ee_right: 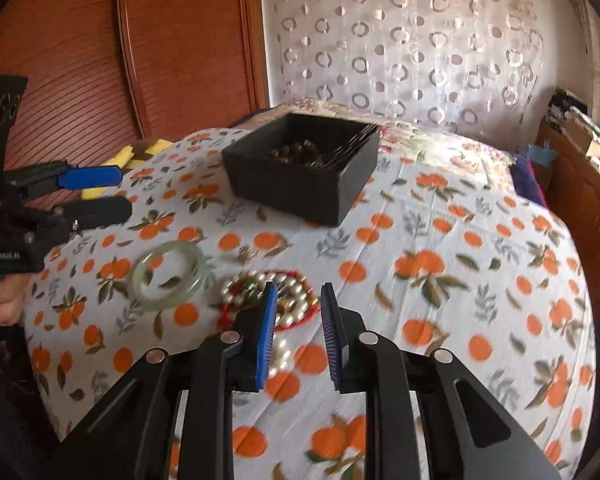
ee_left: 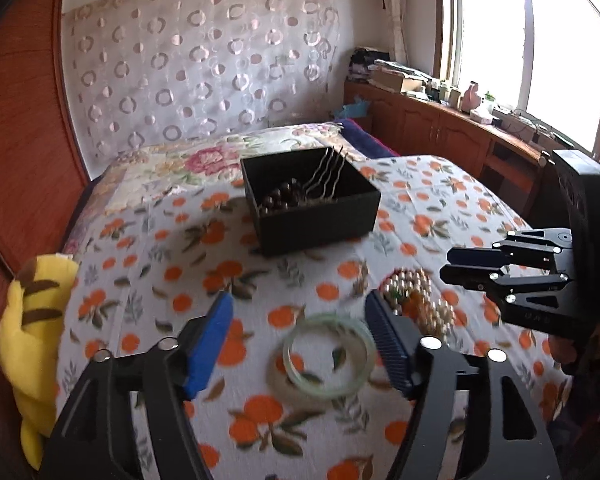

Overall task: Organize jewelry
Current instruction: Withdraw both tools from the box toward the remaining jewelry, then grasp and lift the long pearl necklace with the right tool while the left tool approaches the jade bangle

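Observation:
A pale green jade bangle (ee_left: 327, 356) lies flat on the orange-print cloth, between the fingers of my open left gripper (ee_left: 300, 316); it also shows in the right wrist view (ee_right: 168, 276). A pile of pearl beads with red cord (ee_right: 272, 300) lies right of the bangle, just ahead of my open, empty right gripper (ee_right: 299, 304); the pile shows in the left wrist view (ee_left: 418, 296) too. A black box (ee_left: 310, 196) farther back holds dark wooden beads (ee_left: 280, 196) and metal hairpins (ee_left: 328, 172). The box shows in the right view (ee_right: 300, 168).
A yellow plush toy (ee_left: 32, 320) hangs at the bed's left edge. A wooden wardrobe (ee_right: 100, 40) stands left, a wooden cabinet (ee_left: 440, 128) with clutter under the window at right. A sheer curtain (ee_left: 196, 60) hangs behind the bed.

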The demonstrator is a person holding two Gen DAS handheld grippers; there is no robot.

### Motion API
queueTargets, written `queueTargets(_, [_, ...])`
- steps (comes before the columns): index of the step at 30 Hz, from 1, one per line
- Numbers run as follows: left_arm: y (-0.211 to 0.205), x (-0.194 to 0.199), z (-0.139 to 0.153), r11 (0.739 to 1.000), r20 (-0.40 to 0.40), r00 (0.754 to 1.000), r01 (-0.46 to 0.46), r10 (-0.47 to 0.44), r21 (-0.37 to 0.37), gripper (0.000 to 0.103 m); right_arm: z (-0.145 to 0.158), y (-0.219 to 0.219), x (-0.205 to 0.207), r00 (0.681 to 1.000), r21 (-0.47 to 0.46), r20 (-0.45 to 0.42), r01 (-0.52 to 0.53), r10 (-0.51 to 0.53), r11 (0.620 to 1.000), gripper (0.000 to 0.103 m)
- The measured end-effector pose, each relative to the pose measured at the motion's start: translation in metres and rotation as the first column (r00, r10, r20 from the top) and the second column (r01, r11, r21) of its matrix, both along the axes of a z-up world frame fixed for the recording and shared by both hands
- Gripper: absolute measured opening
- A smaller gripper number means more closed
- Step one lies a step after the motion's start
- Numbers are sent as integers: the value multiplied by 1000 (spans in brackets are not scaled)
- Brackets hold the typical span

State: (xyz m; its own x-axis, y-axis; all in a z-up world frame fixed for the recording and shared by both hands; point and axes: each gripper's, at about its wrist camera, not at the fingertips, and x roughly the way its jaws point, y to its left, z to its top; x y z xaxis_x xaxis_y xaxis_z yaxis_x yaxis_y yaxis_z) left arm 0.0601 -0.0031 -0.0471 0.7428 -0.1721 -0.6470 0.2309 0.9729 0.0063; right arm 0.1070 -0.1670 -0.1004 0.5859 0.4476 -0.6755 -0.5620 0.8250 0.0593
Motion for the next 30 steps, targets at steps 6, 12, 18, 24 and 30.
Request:
queueTargets(6, [2,-14,-13,1000,-26,1000,2,-2,-10,78,-5,8,-12,999,22,-36,-37,38,999,25])
queueTargets(12, [8,-17,-34,999,-72,997,-6,3,-36,89,-17,15,-12,997,-16,-75,-27,25,1000,25])
queueTargets(18, [7,-14,-40,999,-90,996,-12,9,-34,89,-20,19,-10,995,-32,-89,-40,37,999,25])
queueTargets(24, [2,-10,-42,999,-98,995,-4,1,-32,89,-19,18,-6,996,-43,-84,-28,24,999,22])
queueTargets(30, [-7,-2,-44,1000,-109,994,22,-23,-13,89,-21,2,2,996,-35,-91,17,-20,999,9])
